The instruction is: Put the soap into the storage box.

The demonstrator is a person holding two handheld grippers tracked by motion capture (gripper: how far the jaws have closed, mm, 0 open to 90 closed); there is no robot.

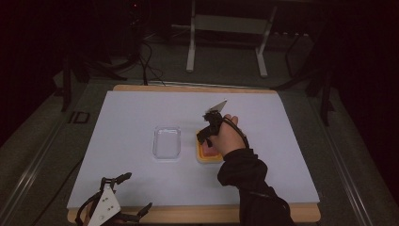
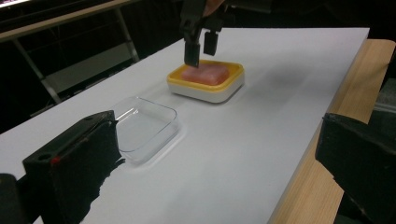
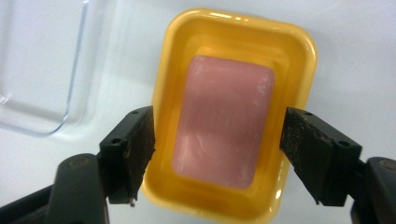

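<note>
A pink soap bar [image 3: 224, 121] lies in a yellow dish [image 3: 233, 23] with a white base on the white sheet. My right gripper [image 3: 219, 128] hangs open just above it, one jaw on each long side of the dish, with nothing held. In the high view the right gripper [image 1: 207, 134] points down over the dish [image 1: 209, 157], and a sleeved hand holds it. A clear shallow tray [image 1: 167, 142] sits empty just left of the dish. My left gripper [image 1: 136, 194] rests open at the table's front left edge, far from both; it faces the tray [image 2: 142, 126] and dish [image 2: 205, 86].
A white sheet [image 1: 141, 108] covers a wooden table top [image 1: 197, 214] whose edge shows at front and back. Metal stand legs [image 1: 190, 56] and cables lie on the dark floor beyond the far edge. The surroundings are dark.
</note>
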